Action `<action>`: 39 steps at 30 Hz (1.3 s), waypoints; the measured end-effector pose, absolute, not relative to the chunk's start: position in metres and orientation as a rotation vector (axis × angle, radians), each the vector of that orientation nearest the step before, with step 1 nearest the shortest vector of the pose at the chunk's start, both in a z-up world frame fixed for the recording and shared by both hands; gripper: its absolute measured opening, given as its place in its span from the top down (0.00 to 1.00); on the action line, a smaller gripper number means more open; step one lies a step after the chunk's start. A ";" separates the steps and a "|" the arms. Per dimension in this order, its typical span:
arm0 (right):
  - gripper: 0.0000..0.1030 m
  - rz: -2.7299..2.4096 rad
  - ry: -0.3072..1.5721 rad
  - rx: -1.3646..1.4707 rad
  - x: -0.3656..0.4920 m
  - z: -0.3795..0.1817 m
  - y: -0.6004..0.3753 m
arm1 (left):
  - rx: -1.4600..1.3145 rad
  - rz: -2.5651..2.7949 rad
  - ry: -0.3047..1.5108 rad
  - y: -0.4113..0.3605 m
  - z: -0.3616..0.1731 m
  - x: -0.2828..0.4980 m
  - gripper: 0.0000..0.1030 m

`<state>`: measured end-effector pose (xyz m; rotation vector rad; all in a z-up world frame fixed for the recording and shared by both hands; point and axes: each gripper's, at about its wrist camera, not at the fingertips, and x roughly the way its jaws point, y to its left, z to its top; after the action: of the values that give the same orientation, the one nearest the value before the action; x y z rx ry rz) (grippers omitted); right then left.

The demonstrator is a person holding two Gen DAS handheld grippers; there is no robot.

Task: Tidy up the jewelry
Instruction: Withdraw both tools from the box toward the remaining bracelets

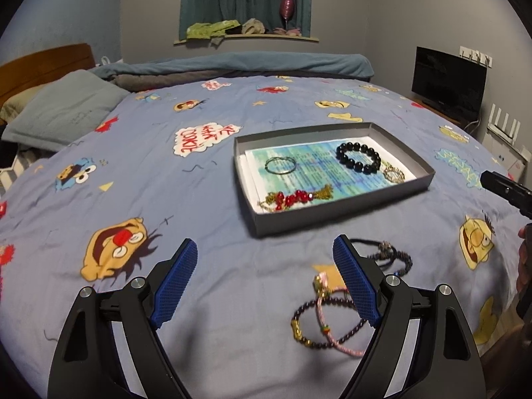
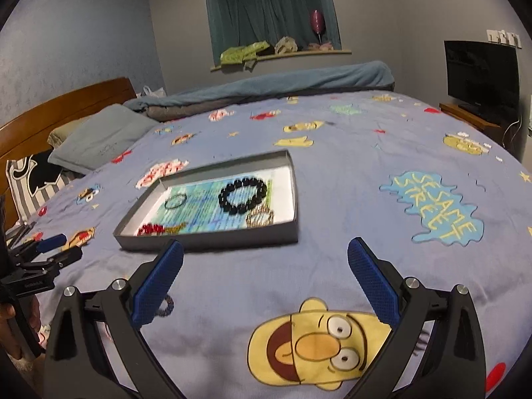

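Jewelry sits partly sorted in my views: a shallow grey box (image 1: pixel 335 214) lies on the bed's cartoon-print cover (image 1: pixel 139 179), lined with a blue-green printed sheet (image 1: pixel 319 169). Inside it I see a black bead bracelet (image 1: pixel 358 158) toward the far right, a thin dark ring-shaped bangle (image 1: pixel 280 165) to its left, a small gold piece (image 1: pixel 394 173) just beside the black beads, and a red bead and gold chain piece (image 1: pixel 292 198) near the front wall.

Outside the box, on the cover in front of it, more pieces lie loose. A dark braided cord bracelet (image 1: pixel 385 254) lies near the box's front right corner. Closer to me, a dark purple bead bracelet (image 1: pixel 319 327) and a pink cord bracelet (image 1: pixel 332 329) overlap each other, partly hidden behind my left tool's right finger.

My left gripper (image 1: pixel 266 286) hovers over the cover with its jaws spread wide and nothing between the blue pads. The loose bracelets sit just to the right of its gap.

My right gripper (image 2: pixel 264 286) is also wide open and empty, above a yellow cartoon face, with the box ahead and to the left. From that view the left tool and the hand (image 2: pixel 20 326) holding it show at the far left edge.
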<state>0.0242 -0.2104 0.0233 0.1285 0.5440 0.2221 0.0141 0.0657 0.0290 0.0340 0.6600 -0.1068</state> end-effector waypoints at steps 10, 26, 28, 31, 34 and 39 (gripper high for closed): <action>0.05 0.260 0.584 0.110 0.008 0.010 -0.197 | 0.044 -0.137 0.684 0.065 0.022 -0.001 0.18; 0.05 0.328 0.622 0.084 0.001 -0.001 -0.174 | 0.078 -0.197 0.751 0.067 0.009 -0.008 0.19; 0.05 0.342 0.632 0.072 0.000 -0.003 -0.170 | 0.071 -0.227 0.769 0.066 0.006 -0.009 0.23; 0.05 0.372 0.653 0.044 0.000 -0.010 -0.160 | 0.095 -0.243 0.800 0.061 -0.001 -0.009 0.43; 0.12 0.396 0.664 0.005 0.000 -0.015 -0.147 | 0.115 -0.252 0.840 0.056 -0.009 -0.005 0.56; 0.34 0.423 0.677 -0.017 0.007 -0.020 -0.131 | 0.128 -0.278 0.866 0.049 -0.015 -0.001 0.70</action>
<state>0.0066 -0.1310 -0.0198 -0.0171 0.6774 0.4229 -0.0015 0.0487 -0.0148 0.1283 0.8664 -0.2783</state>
